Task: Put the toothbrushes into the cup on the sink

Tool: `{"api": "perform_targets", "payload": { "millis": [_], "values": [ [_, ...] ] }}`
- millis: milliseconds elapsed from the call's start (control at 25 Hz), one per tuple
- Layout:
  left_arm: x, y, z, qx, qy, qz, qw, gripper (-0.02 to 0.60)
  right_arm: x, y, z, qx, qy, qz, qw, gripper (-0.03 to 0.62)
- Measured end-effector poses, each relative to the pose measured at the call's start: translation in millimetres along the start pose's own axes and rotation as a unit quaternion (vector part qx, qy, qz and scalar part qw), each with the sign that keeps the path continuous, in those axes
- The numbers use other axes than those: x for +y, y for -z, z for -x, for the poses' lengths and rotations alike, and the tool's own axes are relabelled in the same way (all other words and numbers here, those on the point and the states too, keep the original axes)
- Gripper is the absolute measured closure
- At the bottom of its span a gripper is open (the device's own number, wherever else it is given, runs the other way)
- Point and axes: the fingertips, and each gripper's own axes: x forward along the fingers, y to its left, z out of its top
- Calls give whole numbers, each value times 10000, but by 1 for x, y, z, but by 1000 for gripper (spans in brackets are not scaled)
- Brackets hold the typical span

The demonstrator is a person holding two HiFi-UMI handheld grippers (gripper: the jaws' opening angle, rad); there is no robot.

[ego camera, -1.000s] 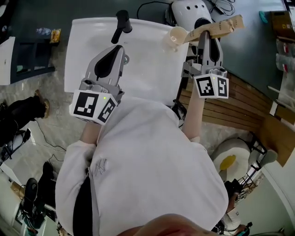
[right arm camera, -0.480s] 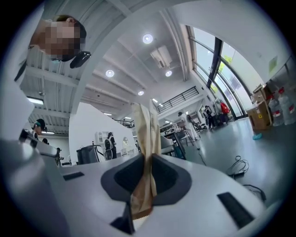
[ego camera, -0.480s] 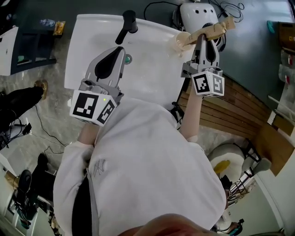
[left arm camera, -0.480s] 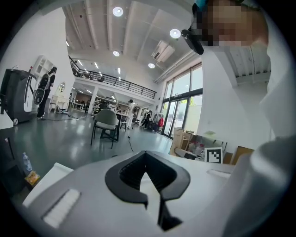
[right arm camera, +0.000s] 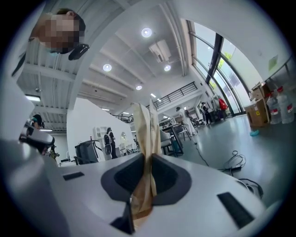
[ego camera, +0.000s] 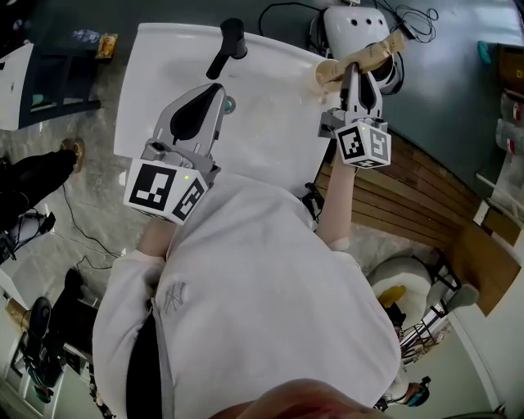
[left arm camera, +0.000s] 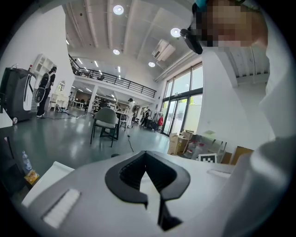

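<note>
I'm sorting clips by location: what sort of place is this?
Likely an open lab or workshop hall, not a home bathroom: a white sink, a mezzanine railing, tall glass doors.

**A:** How many hand-held grippers does the person carry?

**B:** Two: the left hand-held gripper (ego camera: 214, 88) and the right hand-held gripper (ego camera: 352, 70). Each bears one marker cube, so there are two cubes in all.

**A:** And toothbrushes?

**B:** One toothbrush packet (ego camera: 370, 55), wrapped in tan paper. How many brushes it contains cannot be told.

**A:** Cups?

**B:** One cup (ego camera: 325, 74).

**A:** Sinks and taps?

**B:** One white sink (ego camera: 160, 78) with one black faucet (ego camera: 228, 45).

**A:** Anything else to count?

**B:** One white rounded machine (ego camera: 354, 23) beyond the sink, and one slatted wooden platform (ego camera: 409, 192).
</note>
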Motion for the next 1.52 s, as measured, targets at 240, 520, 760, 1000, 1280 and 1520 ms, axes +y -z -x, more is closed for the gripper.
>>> {"api": "perform_targets", "payload": {
  "millis": [240, 520, 760, 1000, 1280, 1520],
  "values": [
    [0, 2, -2, 33, -3, 12, 10000, 584, -12, 8, 3, -12, 185, -207, 9996, 542],
    [0, 1, 0, 17, -4, 9, 10000, 584, -13, 7, 2, -6, 218, -92, 9997, 543],
    [0, 1, -1, 23, 1, 4, 10000, 584, -17, 20, 5, 112, 304, -98, 9994, 543],
    [-1, 2, -2, 9, 39, 6, 10000, 584, -19, 30, 10, 303, 395, 117, 9987, 542],
    [-6, 1, -3, -12, 107, -5, 9999, 584, -15, 49, 15, 755, 432, 511, 9949, 542],
    [-6, -1, -2, -43, 113, -8, 9999, 584, -15, 66, 17, 1175, 480, 730, 9892, 542]
  ]
}}
